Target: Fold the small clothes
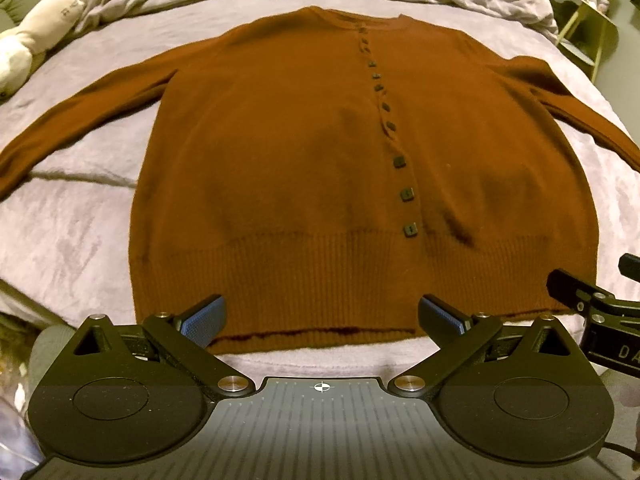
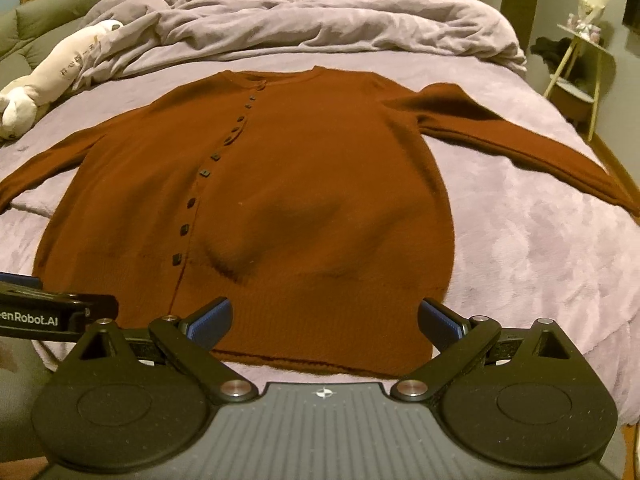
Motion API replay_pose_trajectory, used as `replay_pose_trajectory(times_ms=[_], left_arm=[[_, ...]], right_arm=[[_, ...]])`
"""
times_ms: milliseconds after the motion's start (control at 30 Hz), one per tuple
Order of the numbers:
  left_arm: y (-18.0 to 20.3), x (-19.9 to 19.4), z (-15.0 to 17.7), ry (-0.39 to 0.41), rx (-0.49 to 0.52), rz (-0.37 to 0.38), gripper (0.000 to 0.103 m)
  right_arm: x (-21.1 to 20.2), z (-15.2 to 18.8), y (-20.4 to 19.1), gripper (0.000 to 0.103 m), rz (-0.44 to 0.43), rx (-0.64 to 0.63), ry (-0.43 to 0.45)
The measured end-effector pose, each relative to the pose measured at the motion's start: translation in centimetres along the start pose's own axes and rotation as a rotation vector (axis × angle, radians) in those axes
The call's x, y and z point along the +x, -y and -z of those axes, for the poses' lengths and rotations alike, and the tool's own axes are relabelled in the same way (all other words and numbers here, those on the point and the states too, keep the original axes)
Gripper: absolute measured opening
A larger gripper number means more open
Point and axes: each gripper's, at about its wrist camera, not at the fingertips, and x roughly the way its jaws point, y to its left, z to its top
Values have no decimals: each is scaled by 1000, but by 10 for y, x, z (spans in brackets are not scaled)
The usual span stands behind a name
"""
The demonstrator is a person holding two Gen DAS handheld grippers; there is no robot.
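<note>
A rust-brown buttoned cardigan (image 1: 312, 168) lies flat and face up on the bed, hem toward me, both sleeves spread out to the sides. Small dark square buttons (image 1: 404, 194) run down its front. My left gripper (image 1: 322, 320) hovers open over the left half of the ribbed hem, nothing between its blue pads (image 1: 204, 320). In the right wrist view the same cardigan (image 2: 280, 184) fills the middle, and my right gripper (image 2: 324, 320) hangs open above the right half of the hem. Each gripper shows at the other view's edge.
The bed (image 2: 540, 248) is covered by a lilac fleece sheet, with a crumpled duvet (image 2: 304, 12) at the far end. A long cream plush toy (image 2: 48, 76) lies at the far left. A small side table (image 2: 576, 64) stands right of the bed.
</note>
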Motion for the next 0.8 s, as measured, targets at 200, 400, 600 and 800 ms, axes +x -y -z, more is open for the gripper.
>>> replay_pose_trajectory(times_ms=[200,400,600,800], left_arm=[[3,6,-3,-9,13,-6,103],[3,15,-22,30,32,-46,103],[4,28,-59,102,9,-63,103],[4,50,-89,120,-40,-63,103]], right_arm=[[13,6,16,99,-92,64,-24],[29,-15,78,99,-18,248,20],[48,-40,231,96,77,729,203],[85,-30,348,56,93,1140,262]])
